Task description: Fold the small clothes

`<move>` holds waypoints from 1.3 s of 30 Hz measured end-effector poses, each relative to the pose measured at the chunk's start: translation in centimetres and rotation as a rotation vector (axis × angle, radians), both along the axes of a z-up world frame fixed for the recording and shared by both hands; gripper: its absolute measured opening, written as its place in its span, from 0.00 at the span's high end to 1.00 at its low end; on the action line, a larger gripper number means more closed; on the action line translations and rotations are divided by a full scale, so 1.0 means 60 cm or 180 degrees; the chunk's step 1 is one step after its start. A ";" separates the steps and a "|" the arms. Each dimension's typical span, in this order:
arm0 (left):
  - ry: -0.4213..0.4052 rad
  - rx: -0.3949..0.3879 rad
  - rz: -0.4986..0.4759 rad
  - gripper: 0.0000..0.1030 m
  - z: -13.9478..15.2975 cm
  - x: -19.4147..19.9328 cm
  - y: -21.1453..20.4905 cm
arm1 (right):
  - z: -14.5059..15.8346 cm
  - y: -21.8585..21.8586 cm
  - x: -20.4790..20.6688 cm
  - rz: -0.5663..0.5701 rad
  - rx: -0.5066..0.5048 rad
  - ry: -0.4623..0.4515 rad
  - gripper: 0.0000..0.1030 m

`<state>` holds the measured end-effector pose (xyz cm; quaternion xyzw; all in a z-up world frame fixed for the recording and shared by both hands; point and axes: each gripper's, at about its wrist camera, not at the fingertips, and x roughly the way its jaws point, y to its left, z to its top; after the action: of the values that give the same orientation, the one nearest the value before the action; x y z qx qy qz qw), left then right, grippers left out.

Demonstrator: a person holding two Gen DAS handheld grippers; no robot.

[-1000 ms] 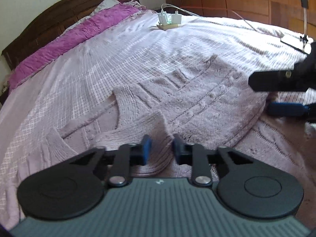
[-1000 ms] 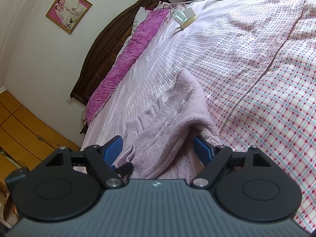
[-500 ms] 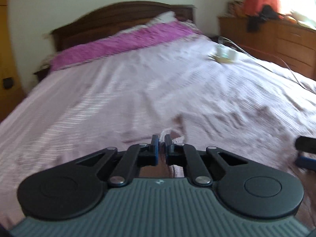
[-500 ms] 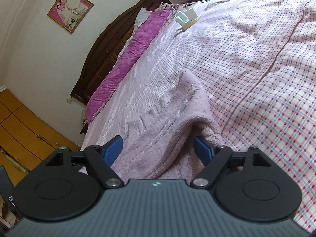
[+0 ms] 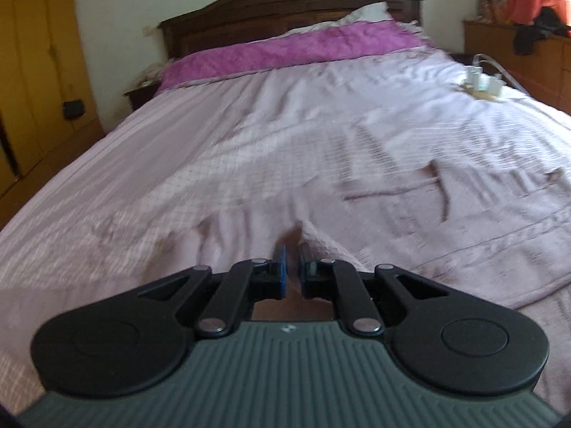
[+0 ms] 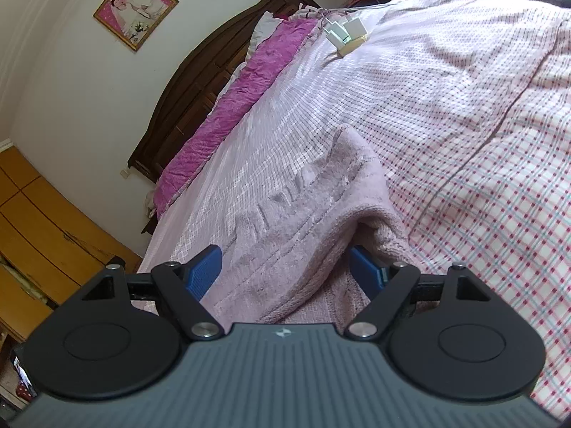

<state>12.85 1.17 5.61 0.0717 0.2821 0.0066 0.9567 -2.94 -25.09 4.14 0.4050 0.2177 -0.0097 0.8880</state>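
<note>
While the left gripper (image 5: 292, 262) is clenched on a pinch of the lilac knit garment (image 6: 307, 221), the right gripper (image 6: 285, 271), fingers spread, should pin the body flat on the bed (image 6: 464, 114).

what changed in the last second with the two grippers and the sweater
The left gripper has closed its jaws on a pinch of the lilac sweater and swung to face the headboard, pulling the knit along. The right gripper stayed put, jaws wide, sweater lying between them.

Open bedspread (image 5: 249, 135) is left clear toward twelve o'clock; passage at two o'clock is blocked by white chargers (image 5: 481, 83).
</note>
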 end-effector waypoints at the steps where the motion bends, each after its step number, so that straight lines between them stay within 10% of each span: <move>1: 0.0015 0.0019 0.0031 0.90 -0.003 -0.001 0.006 | 0.001 0.000 -0.001 0.0003 -0.0017 -0.0004 0.19; 5: 0.0081 -0.0012 0.0048 0.87 -0.006 -0.012 0.031 | 0.001 0.000 -0.002 0.0013 -0.0041 0.0013 0.18; 9: 0.0091 -0.0217 0.0102 0.59 0.001 -0.025 0.061 | 0.003 0.001 -0.008 0.0037 -0.0065 0.0038 0.18; 19: 0.0337 -0.0908 -0.0004 0.59 -0.009 -0.001 0.097 | 0.019 0.017 -0.023 0.0221 -0.0244 0.0017 0.18; 39: 0.0571 -0.1137 -0.0140 0.60 -0.048 0.034 0.076 | -0.009 0.007 0.007 0.0126 -0.0199 0.0105 0.19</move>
<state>14.86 5.71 2.72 -0.0927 0.3613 -0.0708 0.9251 -2.54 -24.68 3.60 0.3725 0.2399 -0.0057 0.8965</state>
